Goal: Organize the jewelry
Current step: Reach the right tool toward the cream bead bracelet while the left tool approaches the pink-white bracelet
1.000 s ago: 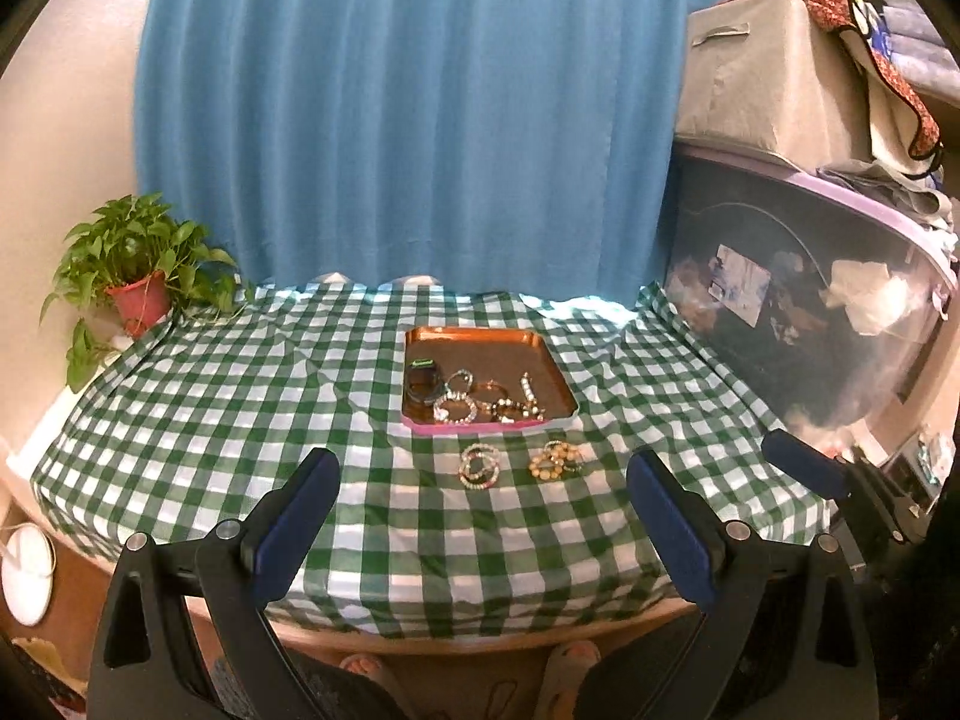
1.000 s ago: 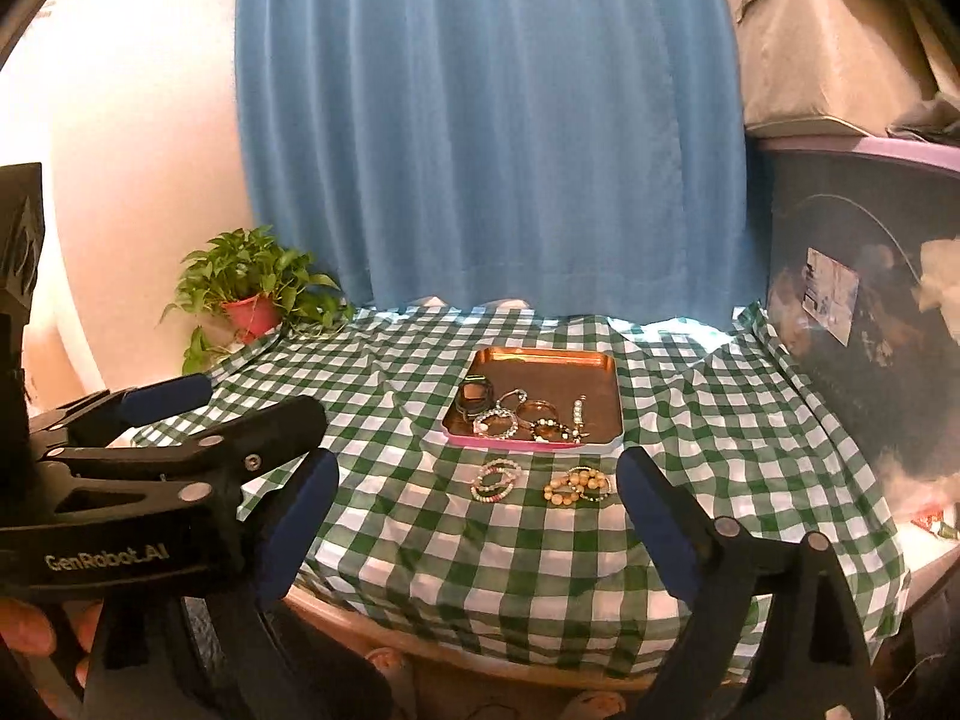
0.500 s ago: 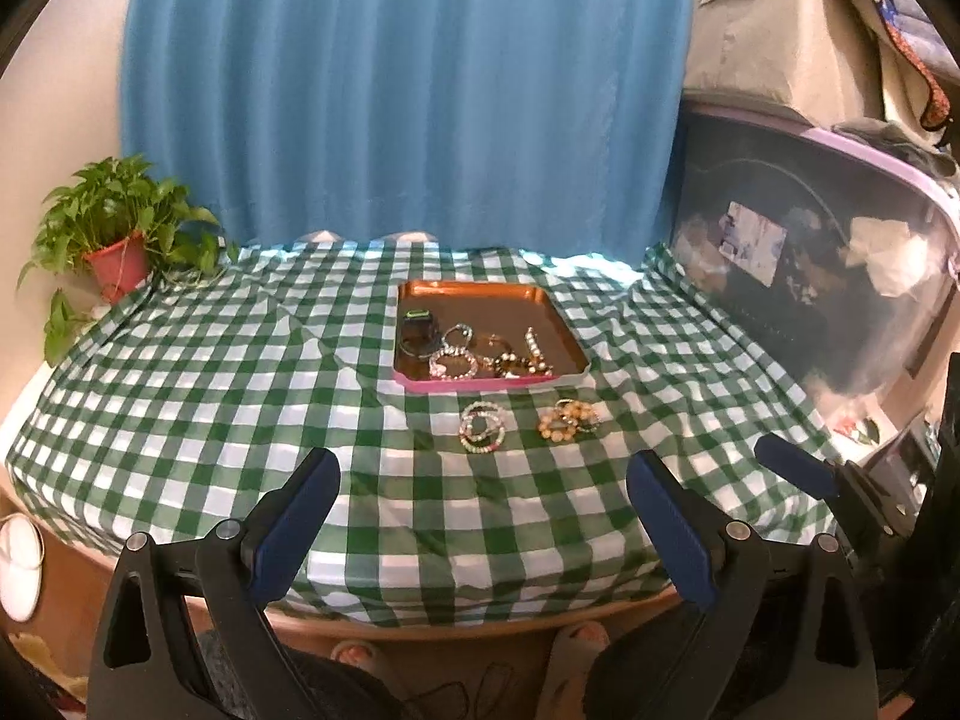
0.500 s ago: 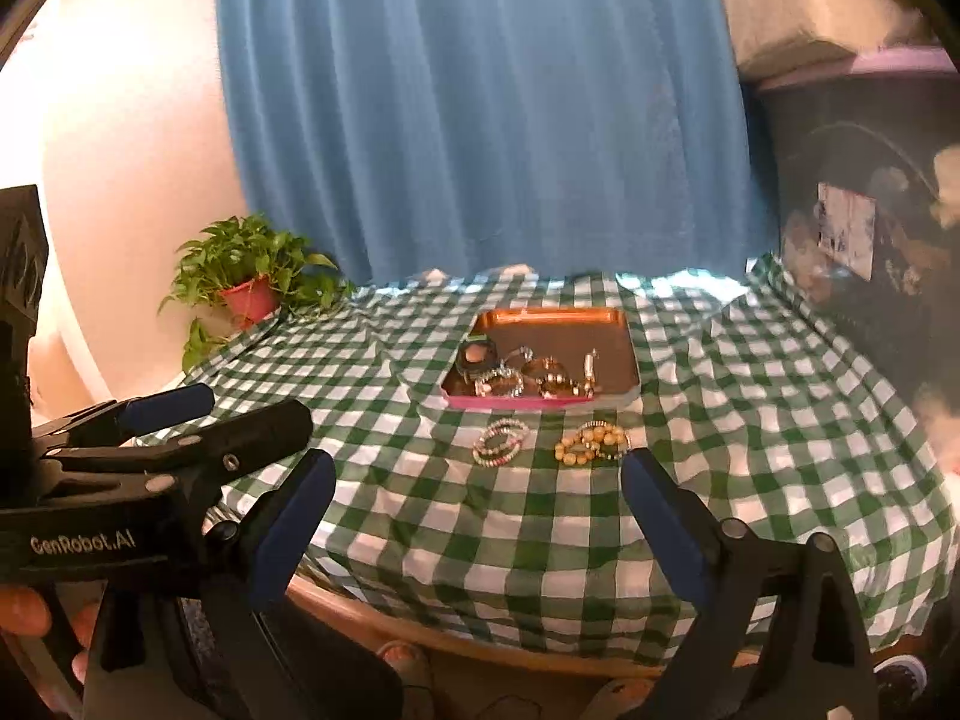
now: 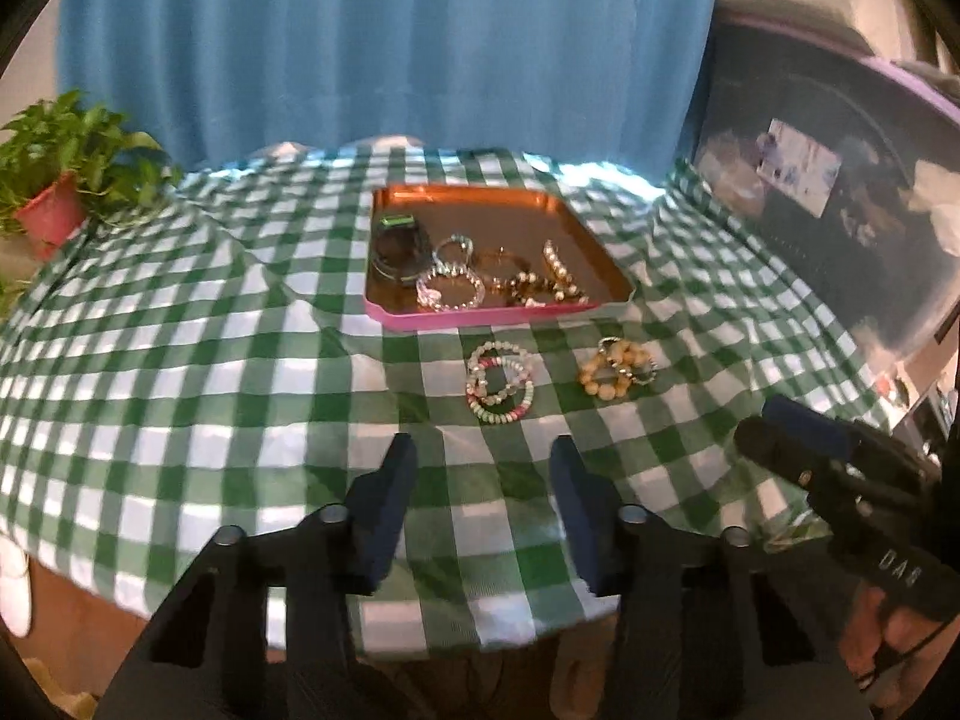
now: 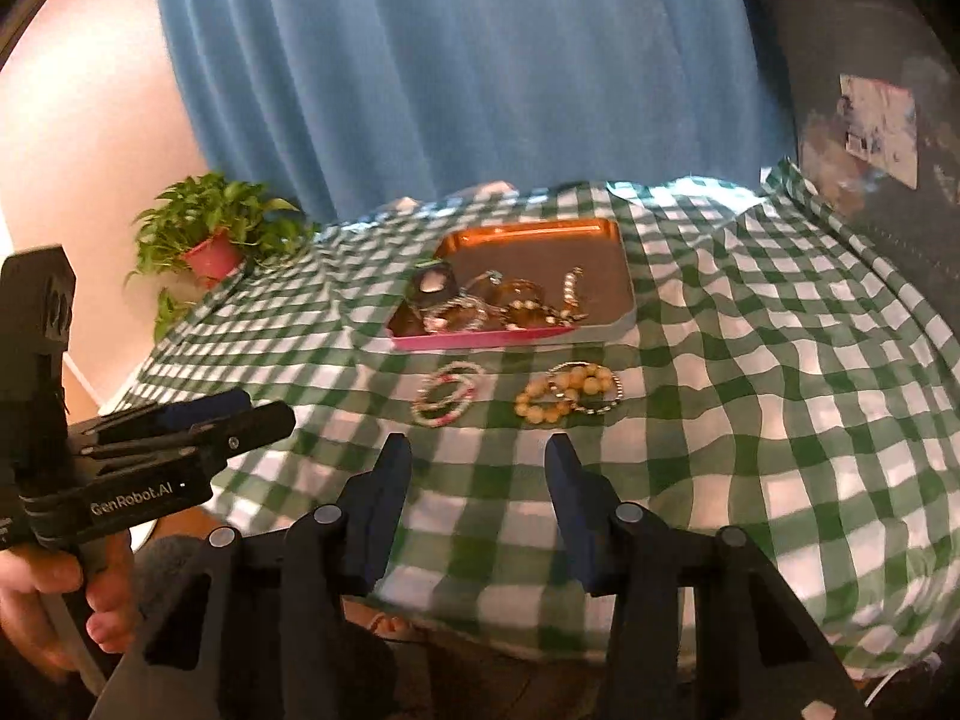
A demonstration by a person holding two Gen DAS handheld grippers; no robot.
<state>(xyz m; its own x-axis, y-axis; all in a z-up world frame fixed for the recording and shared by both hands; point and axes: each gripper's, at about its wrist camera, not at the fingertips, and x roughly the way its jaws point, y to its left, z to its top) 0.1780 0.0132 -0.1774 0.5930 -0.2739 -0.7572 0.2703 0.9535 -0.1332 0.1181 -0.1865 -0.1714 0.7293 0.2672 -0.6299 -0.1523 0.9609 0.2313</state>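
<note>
While both bracelet piles (image 5: 499, 381) lie near the tray (image 5: 498, 317), cloth (image 5: 180, 396) surrounds them

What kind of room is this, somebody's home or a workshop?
Most likely a lived-in room at home, not a workshop. A table with a green checked cloth stands before a blue curtain, a potted plant sits at one side, and a large storage bin is crammed in on the other.
</note>
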